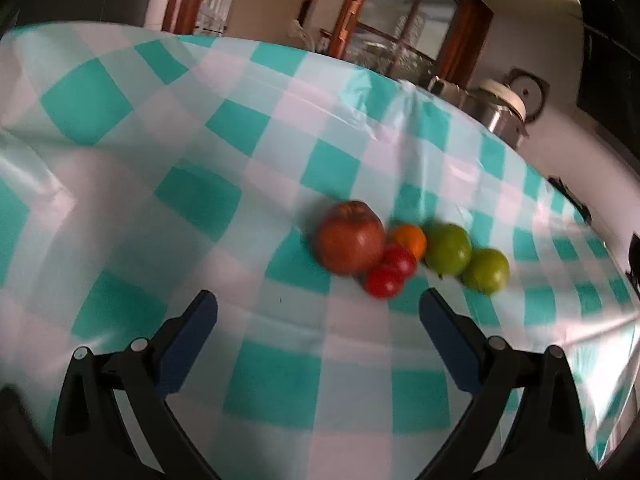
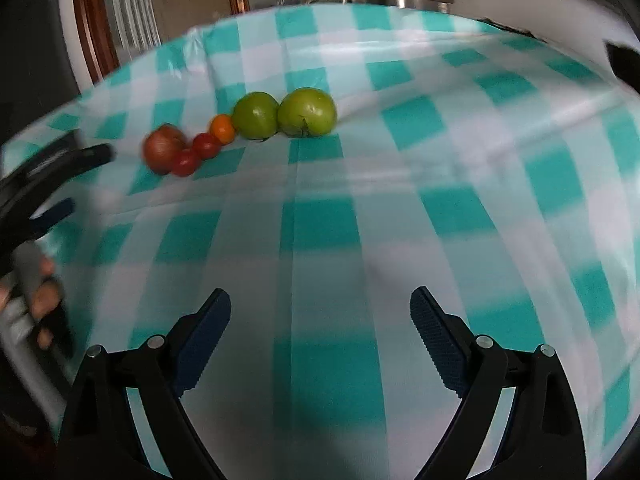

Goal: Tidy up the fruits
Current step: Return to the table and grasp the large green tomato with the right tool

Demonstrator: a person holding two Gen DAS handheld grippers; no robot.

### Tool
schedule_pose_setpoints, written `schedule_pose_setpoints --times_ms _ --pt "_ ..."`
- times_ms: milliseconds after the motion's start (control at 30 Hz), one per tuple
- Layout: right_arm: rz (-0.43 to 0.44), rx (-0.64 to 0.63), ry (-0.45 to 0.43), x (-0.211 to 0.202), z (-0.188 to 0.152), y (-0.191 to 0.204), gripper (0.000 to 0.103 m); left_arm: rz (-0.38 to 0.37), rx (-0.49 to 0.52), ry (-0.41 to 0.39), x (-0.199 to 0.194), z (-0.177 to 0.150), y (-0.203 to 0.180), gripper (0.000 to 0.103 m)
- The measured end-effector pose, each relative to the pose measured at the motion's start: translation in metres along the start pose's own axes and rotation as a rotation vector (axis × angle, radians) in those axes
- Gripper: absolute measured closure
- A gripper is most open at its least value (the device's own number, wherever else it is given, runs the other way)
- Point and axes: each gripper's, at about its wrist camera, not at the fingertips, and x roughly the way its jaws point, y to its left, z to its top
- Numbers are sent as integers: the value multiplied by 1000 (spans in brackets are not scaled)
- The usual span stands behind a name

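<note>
Both grippers hold their jaws wide apart with nothing between them. Seen through its own camera, the left gripper (image 1: 318, 306) hovers over the teal-and-white checked tablecloth (image 1: 192, 200), its blue-padded fingertips just short of the fruit row. The right gripper (image 2: 320, 306) hangs well back from that same row, over bare cloth.

Taking the red apple (image 1: 349, 237) as landmark: two small red tomatoes (image 1: 391, 271) touch its side, one in front of the other. An orange tomato (image 1: 410, 239) sits just beyond them, also close against the apple. Past the orange one come two green tomatoes (image 1: 449, 248), side by side and touching, the farther one (image 1: 486, 271) at the end of the row away from the apple. All six lie in a loose line on the cloth.

From the right wrist camera, the left gripper's dark frame shows at the picture's left edge, nearest the apple, with the person's hand (image 2: 38, 292) on its handle. Beyond the table's far edge, well away from the apple, stands a metal pot (image 1: 502, 114).
</note>
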Motion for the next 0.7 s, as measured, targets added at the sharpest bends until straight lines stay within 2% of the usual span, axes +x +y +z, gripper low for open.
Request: schedule_pose_setpoints --times_ms 67,133,200,267,367,600,700 --pt "-17 -30 2 20 25 7 14 -32 -18 13 6 -4 7 2" --pt "-16 -46 -4 41 49 11 14 -50 -32 59 16 -6 13 2" --pt "-28 -47 0 64 68 14 14 -90 -49 49 17 -6 16 2" --pt "-14 -29 36 90 90 14 14 -97 -59 63 23 -5 18 2" --pt "-35 -59 24 113 117 19 14 -105 -71 84 29 -4 20 2" --pt "-78 -168 70 155 153 23 14 -115 -99 100 36 -6 20 2" --pt "-54 -168 80 162 159 18 14 -110 -68 101 37 -8 12 2"
